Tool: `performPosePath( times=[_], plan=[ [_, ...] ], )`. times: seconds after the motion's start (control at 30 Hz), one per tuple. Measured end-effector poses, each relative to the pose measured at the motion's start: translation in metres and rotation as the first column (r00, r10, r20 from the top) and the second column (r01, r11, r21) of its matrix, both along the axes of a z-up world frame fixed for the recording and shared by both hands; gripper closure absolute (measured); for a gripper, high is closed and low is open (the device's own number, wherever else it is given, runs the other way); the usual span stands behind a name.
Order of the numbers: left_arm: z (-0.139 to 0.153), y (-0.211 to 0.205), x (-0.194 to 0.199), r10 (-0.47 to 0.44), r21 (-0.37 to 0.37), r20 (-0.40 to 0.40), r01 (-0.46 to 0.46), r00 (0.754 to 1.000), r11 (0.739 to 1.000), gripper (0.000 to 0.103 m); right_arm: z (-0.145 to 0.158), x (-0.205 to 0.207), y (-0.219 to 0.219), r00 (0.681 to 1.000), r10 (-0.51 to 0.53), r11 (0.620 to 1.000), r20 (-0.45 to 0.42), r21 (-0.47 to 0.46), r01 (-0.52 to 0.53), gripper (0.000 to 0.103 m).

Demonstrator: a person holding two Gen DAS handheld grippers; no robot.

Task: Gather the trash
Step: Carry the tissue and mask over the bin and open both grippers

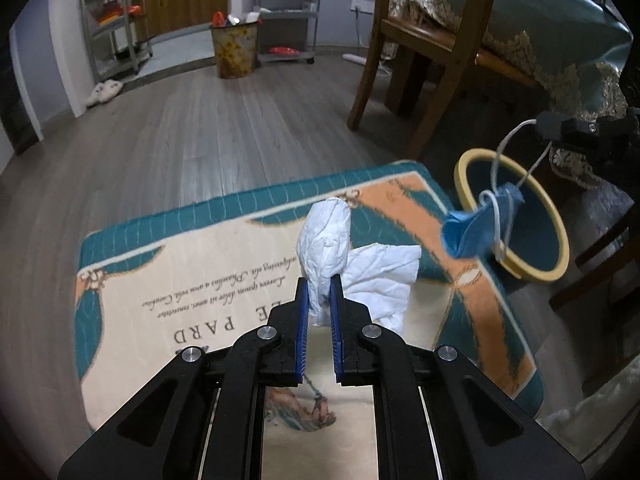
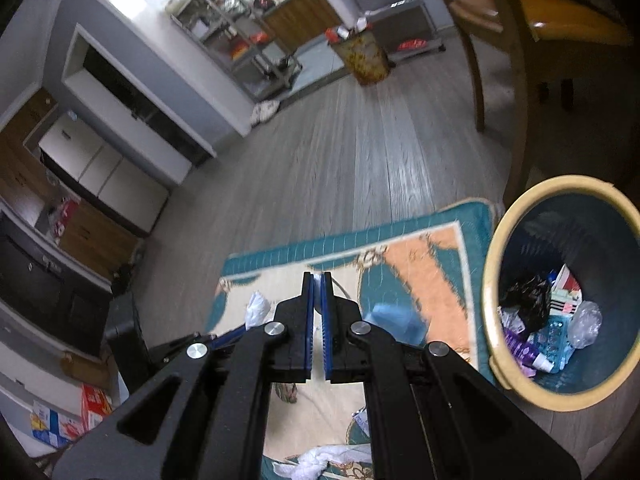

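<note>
My left gripper (image 1: 319, 282) is shut on a crumpled white tissue (image 1: 332, 240) and holds it above the patterned rug (image 1: 168, 276). My right gripper (image 1: 556, 126) shows at the right edge of the left wrist view, pinching the ear loop of a blue face mask (image 1: 476, 224) that hangs over the rim of the yellow-rimmed teal trash bin (image 1: 516, 268). In the right wrist view my right gripper (image 2: 317, 278) is shut on the thin white loop, the mask (image 2: 396, 322) hangs below it, and the bin (image 2: 490, 280) with several pieces of trash stands to the right. The left gripper's tissue (image 2: 258, 308) shows at left.
A wooden chair (image 1: 424, 56) and a table with a teal cloth (image 1: 560, 20) stand behind the bin. A second floral bin (image 1: 234, 50) stands far across the wood floor by metal shelves (image 1: 112, 20). Another white tissue (image 2: 320, 458) lies on the rug near me.
</note>
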State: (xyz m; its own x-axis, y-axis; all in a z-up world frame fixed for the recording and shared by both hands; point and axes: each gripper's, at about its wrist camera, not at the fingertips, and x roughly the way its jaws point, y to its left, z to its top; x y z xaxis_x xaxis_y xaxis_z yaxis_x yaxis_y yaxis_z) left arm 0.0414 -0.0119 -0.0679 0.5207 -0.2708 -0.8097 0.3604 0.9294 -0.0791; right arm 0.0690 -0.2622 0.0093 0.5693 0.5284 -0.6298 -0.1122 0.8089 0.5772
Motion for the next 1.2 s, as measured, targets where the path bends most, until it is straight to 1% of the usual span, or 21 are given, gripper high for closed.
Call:
performPosePath(
  times=[0.1, 0.2, 0.3, 0.43, 0.6, 0.7, 0.83, 0.9, 1.0, 1.07, 1.1, 1.13, 1.17, 1.2],
  plan=[
    [0.009, -0.009, 0.0, -0.006, -0.013, 0.02, 0.006, 1.0, 1.0, 0.092, 0.008, -0.003, -0.017, 0.999, -0.035, 0.999, 0.025, -0.003, 0.035, 0.1],
    [0.014, -0.018, -0.001, -0.017, -0.013, 0.035, 0.017, 0.999, 1.0, 0.092, 0.015, -0.009, -0.041, 0.995, -0.094, 0.996, 0.043, 0.002, 0.094, 0.1],
    [0.02, -0.038, -0.002, -0.043, -0.014, 0.054, 0.044, 0.998, 0.999, 0.092, 0.017, -0.014, -0.065, 0.988, -0.144, 0.99, 0.054, 0.009, 0.143, 0.1],
    [0.025, -0.07, -0.004, -0.089, -0.014, 0.067, 0.09, 0.994, 0.996, 0.092, 0.016, -0.02, -0.093, 0.979, -0.19, 0.981, 0.068, -0.031, 0.192, 0.1],
    [0.024, -0.119, -0.007, -0.16, -0.022, 0.065, 0.162, 0.985, 0.987, 0.092, 0.006, -0.024, -0.137, 0.961, -0.27, 0.962, 0.054, -0.027, 0.272, 0.1],
    [0.019, -0.142, -0.01, -0.204, -0.015, 0.059, 0.205, 0.977, 0.979, 0.092, -0.005, -0.026, -0.163, 0.949, -0.312, 0.949, 0.037, -0.034, 0.313, 0.1],
    [0.007, -0.179, -0.01, -0.259, -0.013, 0.028, 0.259, 0.966, 0.966, 0.092, -0.025, -0.028, -0.183, 0.941, -0.337, 0.941, -0.011, -0.035, 0.336, 0.1],
    [0.0, -0.198, -0.007, -0.281, -0.017, 0.012, 0.281, 0.96, 0.96, 0.092, -0.037, -0.027, -0.19, 0.937, -0.347, 0.937, -0.035, -0.061, 0.344, 0.1],
    [-0.004, -0.217, -0.005, -0.302, -0.034, 0.018, 0.302, 0.953, 0.953, 0.092, -0.047, -0.026, -0.196, 0.933, -0.357, 0.933, -0.056, -0.076, 0.352, 0.1],
    [-0.006, -0.229, -0.004, -0.319, -0.036, 0.036, 0.32, 0.947, 0.947, 0.092, -0.052, -0.026, -0.201, 0.932, -0.357, 0.932, -0.058, -0.08, 0.353, 0.099],
    [-0.006, -0.232, -0.004, -0.324, -0.035, 0.041, 0.325, 0.945, 0.945, 0.092, -0.054, -0.026, -0.202, 0.932, -0.357, 0.933, -0.065, -0.083, 0.351, 0.096],
    [-0.008, -0.237, -0.004, -0.33, -0.038, 0.045, 0.332, 0.943, 0.942, 0.091, -0.057, -0.027, -0.204, 0.931, -0.357, 0.932, -0.073, -0.085, 0.351, 0.088],
    [-0.01, -0.24, -0.003, -0.337, -0.044, 0.043, 0.338, 0.941, 0.94, 0.083, -0.058, -0.027, -0.203, 0.93, -0.36, 0.932, -0.076, -0.088, 0.353, 0.081],
    [-0.013, -0.243, -0.002, -0.339, -0.039, 0.035, 0.34, 0.94, 0.939, 0.078, -0.06, -0.028, -0.205, 0.928, -0.364, 0.93, -0.079, -0.088, 0.357, 0.065]
  ],
)
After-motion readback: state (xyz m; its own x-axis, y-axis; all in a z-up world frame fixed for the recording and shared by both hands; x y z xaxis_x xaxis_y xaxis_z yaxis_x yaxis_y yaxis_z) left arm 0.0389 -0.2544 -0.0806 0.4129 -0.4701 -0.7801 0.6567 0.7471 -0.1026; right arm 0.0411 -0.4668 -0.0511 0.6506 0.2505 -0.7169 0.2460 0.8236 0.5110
